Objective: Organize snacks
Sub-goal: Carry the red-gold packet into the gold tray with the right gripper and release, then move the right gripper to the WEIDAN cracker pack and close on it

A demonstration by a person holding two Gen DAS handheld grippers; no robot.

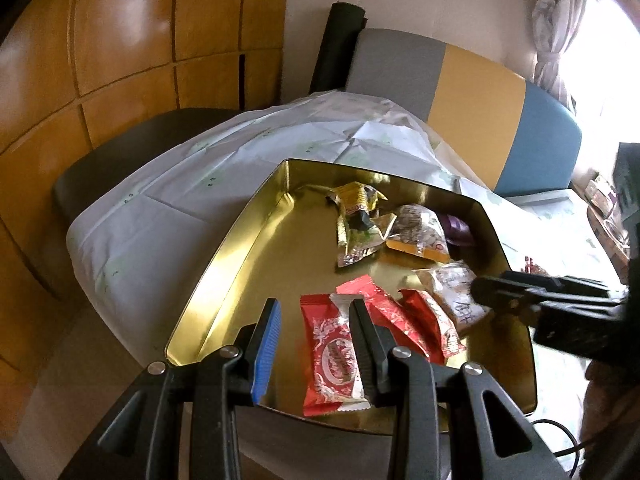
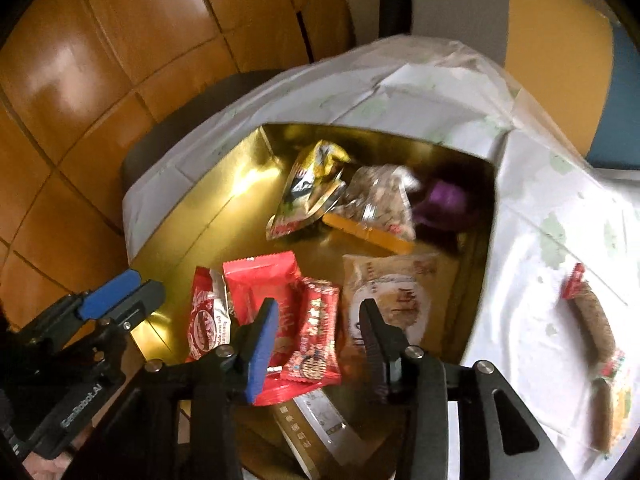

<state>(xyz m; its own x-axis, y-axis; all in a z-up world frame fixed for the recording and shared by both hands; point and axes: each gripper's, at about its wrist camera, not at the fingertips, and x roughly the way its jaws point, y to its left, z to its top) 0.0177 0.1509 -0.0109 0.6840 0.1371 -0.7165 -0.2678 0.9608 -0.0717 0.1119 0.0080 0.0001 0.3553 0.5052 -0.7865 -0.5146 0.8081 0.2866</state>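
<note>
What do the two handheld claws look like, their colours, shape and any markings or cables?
Both are black plastic. The left claw and right claw each have two tapering fingers: one carries a ribbed blue pad, the other a black ribbed face. Silver bolt heads mark the linkage pivots. White lettering runs along the left claw's body in the right wrist view. A thin black cable trails nearby.

White creased tablecloth (image 1: 168, 216), glossy wooden cabinet panels (image 1: 120, 40), grey-yellow-blue chair back (image 1: 472, 80), knotted curtain (image 1: 556, 32)
</note>
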